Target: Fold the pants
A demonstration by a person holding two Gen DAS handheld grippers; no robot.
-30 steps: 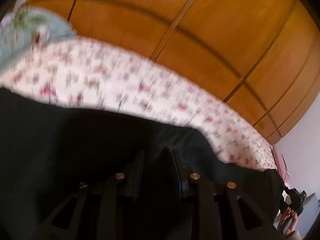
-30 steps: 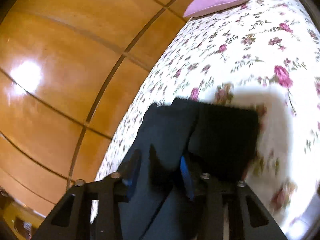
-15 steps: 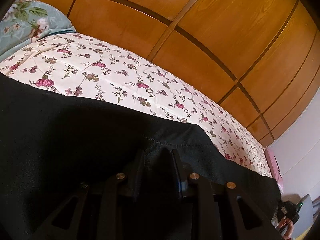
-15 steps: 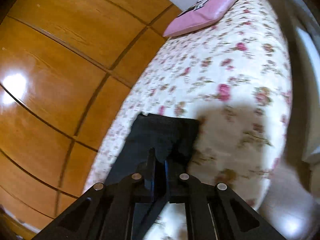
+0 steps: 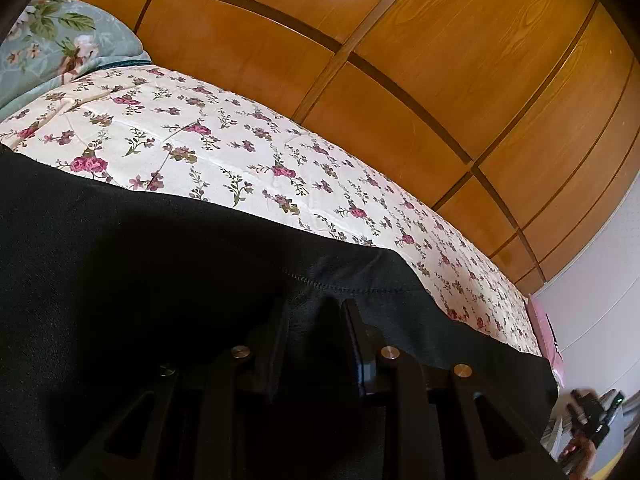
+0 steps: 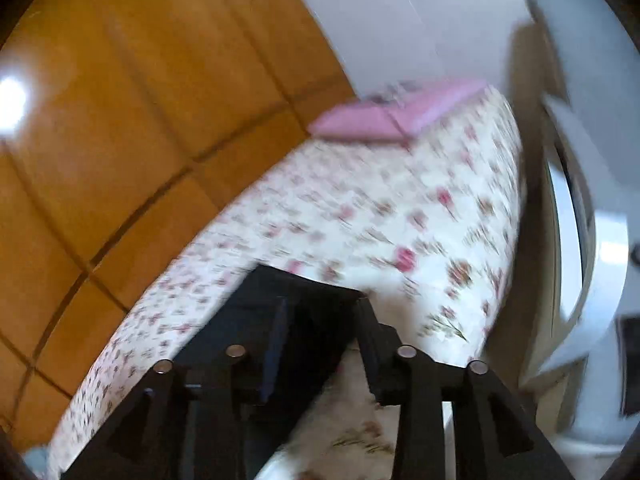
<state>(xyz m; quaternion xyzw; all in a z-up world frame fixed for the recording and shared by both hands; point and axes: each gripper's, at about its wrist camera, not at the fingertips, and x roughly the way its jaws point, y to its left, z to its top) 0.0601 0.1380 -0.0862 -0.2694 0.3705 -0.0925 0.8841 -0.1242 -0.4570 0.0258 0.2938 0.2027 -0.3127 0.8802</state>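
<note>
Left wrist view: the left tongs (image 5: pixel 316 320) are clenched on the hem of the black pants (image 5: pixel 140 280), whose dark cloth fills the frame from 9 o'clock down to 5 o'clock and lies on the flowered bed (image 5: pixel 240 160). A blue-green pillow (image 5: pixel 52 44) sits at 10 o'clock, wooden panels (image 5: pixel 400 60) rise behind the bed, and a hand (image 5: pixel 580 448) with a dark device shows at 4 o'clock. Right wrist view, blurred: the right tongs (image 6: pixel 322 320) have just been opening and stand released, with the pants' end (image 6: pixel 296 288) lying on the bed (image 6: pixel 400 220) between the fingers, seemingly untouched by the pads. A pink pillow (image 6: pixel 384 120) lies at 12 o'clock at the bed's far end.
</note>
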